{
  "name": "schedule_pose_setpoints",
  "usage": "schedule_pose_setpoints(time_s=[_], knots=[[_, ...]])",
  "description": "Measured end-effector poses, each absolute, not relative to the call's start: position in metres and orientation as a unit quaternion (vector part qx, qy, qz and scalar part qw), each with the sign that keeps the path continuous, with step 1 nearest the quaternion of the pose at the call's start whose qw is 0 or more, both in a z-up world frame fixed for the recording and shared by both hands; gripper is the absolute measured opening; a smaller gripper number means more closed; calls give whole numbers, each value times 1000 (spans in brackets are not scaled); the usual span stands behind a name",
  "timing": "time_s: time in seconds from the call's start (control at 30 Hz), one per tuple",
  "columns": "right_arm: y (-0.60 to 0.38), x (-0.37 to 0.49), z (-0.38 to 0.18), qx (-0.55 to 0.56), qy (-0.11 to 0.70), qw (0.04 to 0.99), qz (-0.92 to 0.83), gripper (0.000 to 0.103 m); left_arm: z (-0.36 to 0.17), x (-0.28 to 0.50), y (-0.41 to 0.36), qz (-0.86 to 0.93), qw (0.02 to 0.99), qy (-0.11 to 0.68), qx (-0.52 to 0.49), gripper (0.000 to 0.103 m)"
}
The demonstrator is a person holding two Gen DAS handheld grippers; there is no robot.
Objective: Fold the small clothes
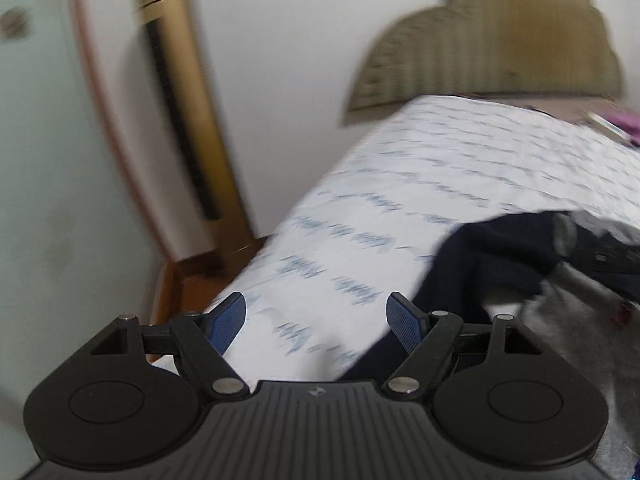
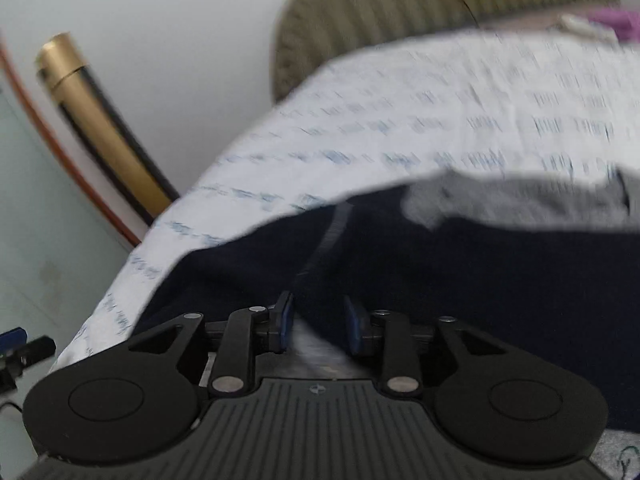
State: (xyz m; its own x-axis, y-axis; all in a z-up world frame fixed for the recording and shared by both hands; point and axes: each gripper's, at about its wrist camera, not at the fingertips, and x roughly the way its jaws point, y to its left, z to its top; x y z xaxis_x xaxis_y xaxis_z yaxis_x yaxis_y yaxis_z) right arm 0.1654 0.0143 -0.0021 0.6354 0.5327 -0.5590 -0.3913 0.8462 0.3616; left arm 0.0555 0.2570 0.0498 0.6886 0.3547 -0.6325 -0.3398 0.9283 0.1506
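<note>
Both wrist views are blurring with motion. In the left wrist view, the left gripper (image 1: 316,318) is sitting at lower centre with its blue-padded jaws standing wide apart and nothing between them; white sheet with a blue print (image 1: 420,184) is showing through the gap. The dark navy garment (image 1: 492,256) is lying at the right of that frame on the sheet, just beside the right-hand pad but not caught by it. A grey garment (image 1: 560,344) is lying at lower right, below the navy one. In the right wrist view, the right gripper (image 2: 318,324) is pointing down at the navy garment, which is filling the middle and right of the frame, its far edge running across the sheet. These jaws are standing only partly apart; a pale grey strip (image 2: 320,352) is showing in the gap near the base, and dark cloth is lying just ahead of the pads. I cannot tell whether the pads are pressing on any cloth. The grey cloth is showing at upper right of the navy one. An olive padded headboard (image 2: 400,12) is standing at the top against a white wall (image 2: 180,60), and a gold and black column (image 2: 96,120) is leaning at the left. Something purple (image 2: 620,20) is lying at the top right edge.
</note>
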Motion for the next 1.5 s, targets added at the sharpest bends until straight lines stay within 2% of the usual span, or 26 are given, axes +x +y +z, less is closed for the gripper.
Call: schedule_pose_setpoints(time_s=[0.1,0.17,0.23,0.43,0.6,0.87,0.9,1.0,1.03,1.07,1.23,1.5], knots=[[50,123,15,-14,284,898,336,38,54,37,280,240,906,347,-14,78],[72,91,17,-78,260,868,415,48,58,23,293,268,899,345,-26,79],[90,58,17,-137,227,839,475,48,61,10,306,289,892,344,-39,83],[136,-41,-8,-370,70,757,534,48,69,-18,336,384,865,321,-32,84],[150,-75,-32,-461,26,705,538,48,68,-32,350,434,847,306,-29,84],[182,-106,-62,-519,-79,674,519,47,65,-37,357,414,855,305,-62,84],[184,-107,-65,-518,-86,674,520,47,66,-38,357,411,857,304,-63,84],[191,-107,-65,-502,-79,678,531,34,68,-39,353,407,861,298,-67,84],[195,-103,-62,-493,-69,682,535,23,69,-39,352,405,862,297,-68,84],[197,-99,-60,-481,-53,689,539,18,69,-39,353,401,864,296,-70,85],[197,-54,-21,-344,61,751,560,8,72,-29,344,382,875,286,-79,85],[99,76,61,-23,170,869,463,7,78,9,300,305,907,284,-56,85]])
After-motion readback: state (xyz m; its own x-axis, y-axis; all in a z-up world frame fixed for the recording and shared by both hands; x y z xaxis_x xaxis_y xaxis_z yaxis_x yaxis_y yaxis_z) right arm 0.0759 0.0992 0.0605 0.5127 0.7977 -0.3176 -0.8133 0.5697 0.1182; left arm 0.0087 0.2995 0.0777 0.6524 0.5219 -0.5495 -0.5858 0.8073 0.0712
